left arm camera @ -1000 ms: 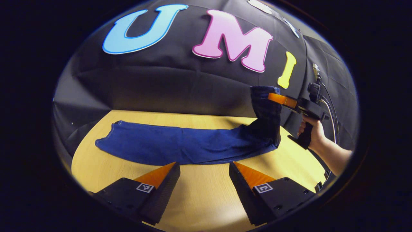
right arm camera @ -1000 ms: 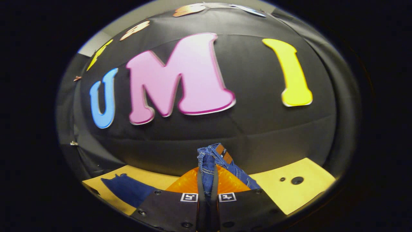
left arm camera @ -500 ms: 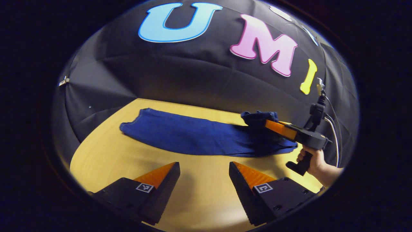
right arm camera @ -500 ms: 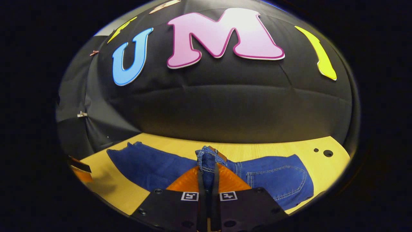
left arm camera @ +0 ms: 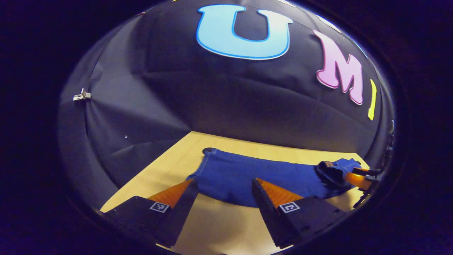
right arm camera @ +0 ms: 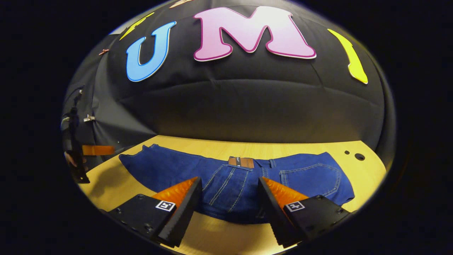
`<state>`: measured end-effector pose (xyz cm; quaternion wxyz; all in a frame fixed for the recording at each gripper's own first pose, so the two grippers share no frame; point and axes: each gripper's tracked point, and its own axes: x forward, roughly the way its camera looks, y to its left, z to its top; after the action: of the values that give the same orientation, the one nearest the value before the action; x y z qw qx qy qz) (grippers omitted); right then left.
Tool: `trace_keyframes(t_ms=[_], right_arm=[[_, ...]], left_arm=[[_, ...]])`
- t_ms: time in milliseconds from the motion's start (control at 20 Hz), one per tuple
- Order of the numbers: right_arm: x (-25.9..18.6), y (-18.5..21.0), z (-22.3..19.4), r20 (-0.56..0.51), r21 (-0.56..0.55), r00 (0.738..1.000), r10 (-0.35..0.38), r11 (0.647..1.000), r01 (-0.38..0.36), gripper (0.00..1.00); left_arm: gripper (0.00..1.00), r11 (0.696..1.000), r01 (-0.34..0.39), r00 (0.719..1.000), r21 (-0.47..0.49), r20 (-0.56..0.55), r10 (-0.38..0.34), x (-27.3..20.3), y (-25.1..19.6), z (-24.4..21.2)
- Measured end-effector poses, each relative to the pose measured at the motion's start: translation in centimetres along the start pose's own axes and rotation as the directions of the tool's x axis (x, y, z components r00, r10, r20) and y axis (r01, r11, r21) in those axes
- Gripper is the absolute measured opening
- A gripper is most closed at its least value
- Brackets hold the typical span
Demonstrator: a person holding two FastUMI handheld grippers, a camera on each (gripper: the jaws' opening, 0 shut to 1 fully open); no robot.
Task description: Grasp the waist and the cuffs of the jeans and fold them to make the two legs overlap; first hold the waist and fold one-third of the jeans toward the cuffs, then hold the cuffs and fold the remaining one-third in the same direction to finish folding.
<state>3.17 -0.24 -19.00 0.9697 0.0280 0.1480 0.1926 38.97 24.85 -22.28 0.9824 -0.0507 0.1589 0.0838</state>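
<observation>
Dark blue jeans (left arm camera: 247, 171) lie lengthwise on the wooden table (left arm camera: 216, 226), legs overlapped. Their cuffs (left arm camera: 207, 153) are at the left end. The waist end (right arm camera: 240, 162), with a brown patch, is folded over onto the legs, and a back pocket (right arm camera: 308, 175) faces up. My right gripper (right arm camera: 229, 185) stands open at the near edge of that folded part, with nothing between its fingers. It also shows far right (left arm camera: 359, 177) beside the bunched waist. My left gripper (left arm camera: 224, 185) is open just before the leg section near the cuffs. It appears at the left (right arm camera: 95, 150), held by a hand (right arm camera: 70, 160).
The table (right arm camera: 226, 237) has two small holes (right arm camera: 358, 156) near its far right corner. The booth's black cloth wall (right arm camera: 247, 106) closes in behind and to the left of the table. A metal clip (left arm camera: 81, 95) pins the cloth at left.
The right gripper brought the lifted waist down onto the legs and opened, letting it go. The left gripper view swung left toward the cuff end and came closer to the jeans.
</observation>
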Motion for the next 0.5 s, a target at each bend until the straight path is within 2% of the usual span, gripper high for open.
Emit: trace_keyframes(t_ms=[150,200,350,400,450,500], right_arm=[[-1.0,-1.6,-0.6,-0.039,-0.002,0.998,-0.044,0.999,0.044,0.96],[-1.3,-1.8,-0.6,-0.041,0.000,0.998,-0.046,0.999,0.047,0.97],[-2.5,-2.5,-1.0,-0.058,-0.008,0.997,-0.046,0.999,0.046,0.98],[-2.8,-2.6,-1.2,-0.063,-0.014,0.997,-0.046,0.999,0.045,0.98],[-3.1,-2.9,-1.6,-0.070,-0.020,0.996,-0.045,0.999,0.044,0.98],[-3.3,-3.0,-2.0,-0.080,-0.025,0.996,-0.046,0.999,0.045,0.98]], left_arm=[[0.96,0.997,-0.027,0.995,0.069,-0.095,0.033,3.9,2.6,-1.5],[0.96,0.998,-0.012,0.992,0.061,-0.126,0.020,4.5,1.8,-2.3],[0.96,0.999,-0.009,0.980,-0.051,-0.197,-0.001,6.0,3.2,-3.3],[0.98,0.997,0.013,0.983,-0.081,-0.181,-0.028,5.9,3.0,-2.5],[0.95,0.991,0.055,0.978,-0.122,-0.193,-0.078,5.7,2.2,-2.1],[0.93,0.988,0.066,0.973,-0.138,-0.211,-0.095,5.2,2.4,-1.9]])
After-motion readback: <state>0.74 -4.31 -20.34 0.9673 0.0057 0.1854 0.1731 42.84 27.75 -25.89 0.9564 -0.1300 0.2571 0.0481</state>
